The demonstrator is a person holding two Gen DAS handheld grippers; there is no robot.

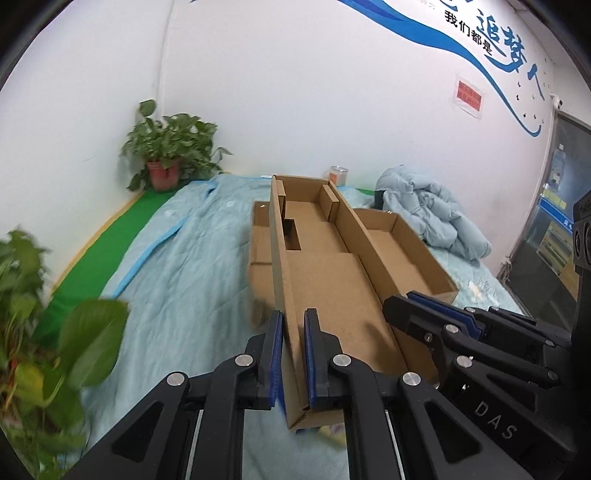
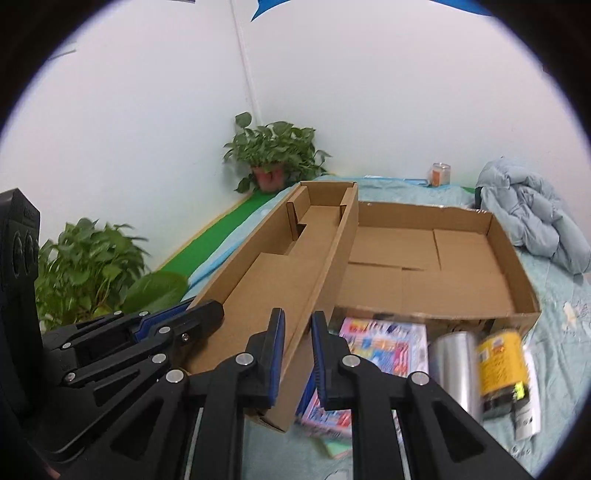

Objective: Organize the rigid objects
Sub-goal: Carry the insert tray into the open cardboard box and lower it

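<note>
Two grippers carry the narrow cardboard tray (image 1: 325, 280): the left gripper (image 1: 293, 354) clamps its left wall, the right gripper (image 2: 297, 354) its right wall. Ahead lies the wide box (image 2: 436, 273). Keeping both grips level should prevent twisting.

Potted plant (image 2: 275, 155), crumpled jacket (image 2: 532, 218), candle jar (image 2: 440, 173).

Gripper body (image 1: 495, 419): raised letters "DAS" on the black arm at the right, left wrist view.
Wall lettering (image 1: 469, 27): black Chinese characters "我们都是", beside larger blue brush characters.
Red notice (image 1: 468, 98): print too small to read.
Yellow can (image 2: 498, 363): label blurred, unreadable.
</note>
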